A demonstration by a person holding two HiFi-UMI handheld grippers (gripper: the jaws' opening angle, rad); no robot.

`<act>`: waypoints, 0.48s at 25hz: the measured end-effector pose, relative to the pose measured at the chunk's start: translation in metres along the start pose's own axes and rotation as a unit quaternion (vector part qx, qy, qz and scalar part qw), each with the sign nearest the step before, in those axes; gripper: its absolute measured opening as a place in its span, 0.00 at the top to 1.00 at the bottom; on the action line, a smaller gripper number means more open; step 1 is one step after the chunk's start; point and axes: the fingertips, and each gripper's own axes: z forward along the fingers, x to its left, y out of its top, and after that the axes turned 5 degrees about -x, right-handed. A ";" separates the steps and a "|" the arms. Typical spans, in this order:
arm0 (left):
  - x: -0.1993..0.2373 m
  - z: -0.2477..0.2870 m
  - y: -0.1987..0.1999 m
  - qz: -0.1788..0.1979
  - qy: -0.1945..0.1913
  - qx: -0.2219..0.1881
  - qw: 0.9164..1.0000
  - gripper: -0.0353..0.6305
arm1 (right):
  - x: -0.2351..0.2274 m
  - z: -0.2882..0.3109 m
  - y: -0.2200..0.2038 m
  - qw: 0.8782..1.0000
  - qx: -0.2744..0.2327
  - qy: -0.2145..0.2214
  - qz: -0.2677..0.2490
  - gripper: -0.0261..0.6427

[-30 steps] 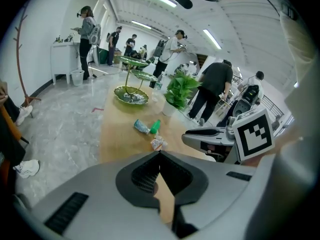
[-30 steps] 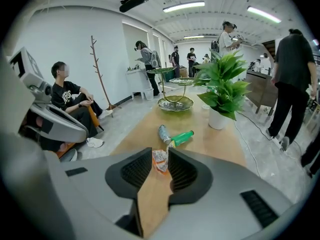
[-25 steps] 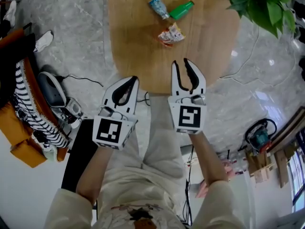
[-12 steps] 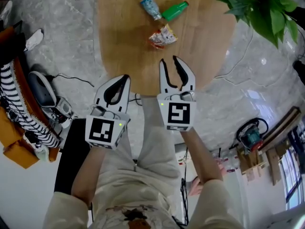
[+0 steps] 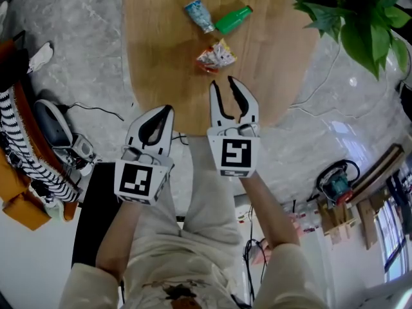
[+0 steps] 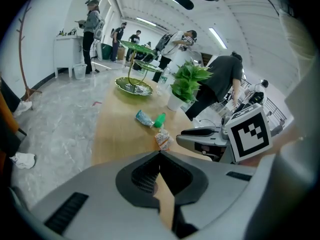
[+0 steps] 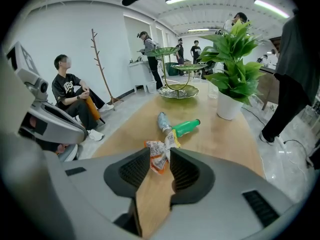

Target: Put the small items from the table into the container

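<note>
On the table point(image 5: 161, 56) the packet point(image 5: 215, 56) lies mid-way, with the bottle point(image 5: 233, 19) at its 1 o'clock and the pouch point(image 5: 198, 15) at its 11 o'clock, just beside each other. The right gripper point(image 5: 223, 82) is near the packet's 6 o'clock, and the left gripper point(image 5: 168, 109) is at that gripper's 8 o'clock. The potted plant point(image 5: 347, 11) stands at 2 o'clock. The tiered stand point(image 7: 177, 91) is at the far end.

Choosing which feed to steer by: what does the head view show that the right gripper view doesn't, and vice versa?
Head view only: the right gripper from above, jaws apart, short of the snack packet, plus a striped cloth on the floor. Right gripper view only: the green tiered dish stand at the far end of the wooden table and the plant's white pot. Both: the snack packet, green bottle, blue-and-white packet and table.
</note>
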 end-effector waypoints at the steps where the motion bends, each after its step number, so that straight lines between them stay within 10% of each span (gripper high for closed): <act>1: 0.001 0.001 -0.001 0.000 0.001 0.000 1.000 0.93 | 0.000 0.002 -0.001 1.000 0.001 0.000 0.000 0.80; 12: 0.007 0.017 -0.001 -0.010 0.004 -0.003 1.000 0.93 | -0.005 0.016 -0.015 1.000 0.013 0.000 -0.001 0.80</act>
